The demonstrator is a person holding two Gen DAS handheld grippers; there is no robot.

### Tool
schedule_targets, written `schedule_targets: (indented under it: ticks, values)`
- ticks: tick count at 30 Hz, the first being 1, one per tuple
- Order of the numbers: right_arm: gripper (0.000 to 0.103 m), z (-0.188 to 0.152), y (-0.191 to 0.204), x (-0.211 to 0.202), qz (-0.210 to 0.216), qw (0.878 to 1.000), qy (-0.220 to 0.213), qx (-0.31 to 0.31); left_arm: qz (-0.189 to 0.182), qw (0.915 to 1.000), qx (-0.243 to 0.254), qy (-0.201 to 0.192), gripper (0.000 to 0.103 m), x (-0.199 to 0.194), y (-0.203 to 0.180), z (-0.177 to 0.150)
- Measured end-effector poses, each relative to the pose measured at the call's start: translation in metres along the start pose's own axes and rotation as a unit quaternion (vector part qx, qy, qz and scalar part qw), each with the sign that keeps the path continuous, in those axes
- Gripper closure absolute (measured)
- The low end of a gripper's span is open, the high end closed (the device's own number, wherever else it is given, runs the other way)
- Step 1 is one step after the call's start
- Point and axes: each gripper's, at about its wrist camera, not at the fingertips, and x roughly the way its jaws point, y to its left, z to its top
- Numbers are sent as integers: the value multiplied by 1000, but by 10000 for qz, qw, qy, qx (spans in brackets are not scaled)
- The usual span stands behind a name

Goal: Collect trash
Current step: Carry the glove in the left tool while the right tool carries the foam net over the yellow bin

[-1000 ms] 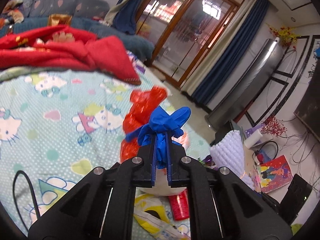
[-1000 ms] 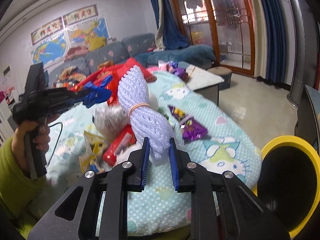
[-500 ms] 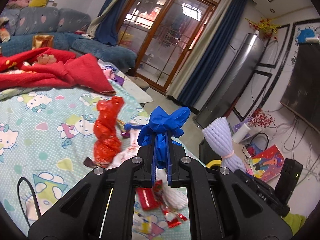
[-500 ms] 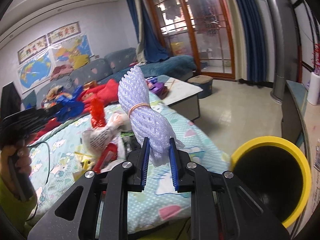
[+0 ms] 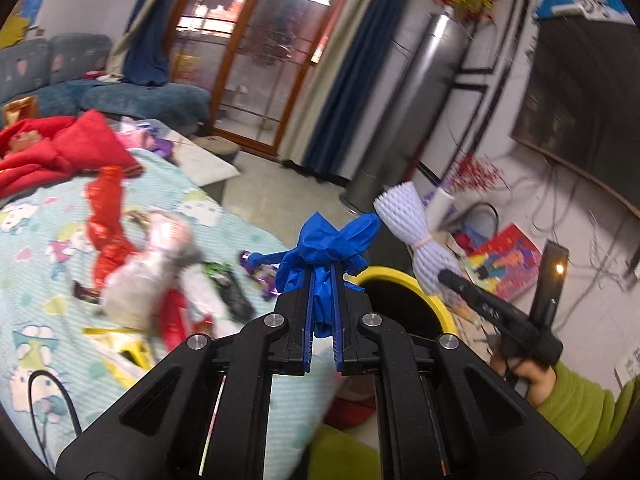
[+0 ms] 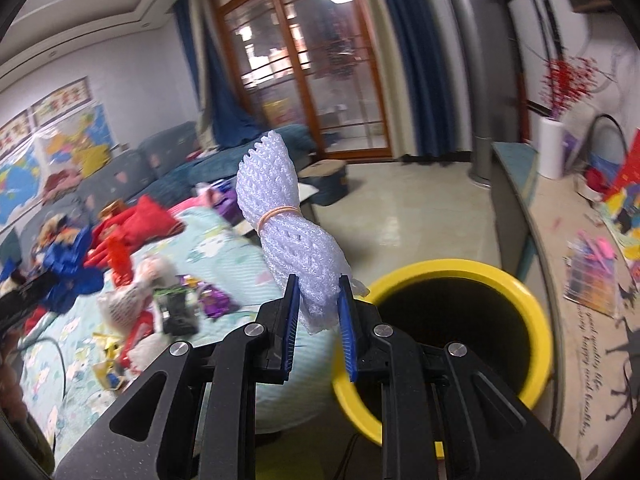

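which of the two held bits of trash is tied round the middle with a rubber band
The white foam net in the right gripper. The blue glove in the left gripper is just bunched, with no band.

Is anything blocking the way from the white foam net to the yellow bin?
Nothing visible. The right hand-held gripper holds the white foam net beside the yellow bin, whose mouth is open.

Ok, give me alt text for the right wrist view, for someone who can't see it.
The right gripper is shut on a white foam net sleeve tied with a rubber band, beside the open yellow bin. Left of it, wrappers litter a cartoon-print blanket.
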Motion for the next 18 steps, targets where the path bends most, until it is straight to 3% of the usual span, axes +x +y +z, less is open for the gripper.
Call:
schedule_targets:
  ticks: [10,18]
  values:
    - [84,-9,-58,-10,-636,9967,-25,513,-334,9977,445,379,99,39,-47,-15]
    - [84,-20,-88,-2,-859,9929,348,751,-499,9940,718,656,99,74,-77,-27]
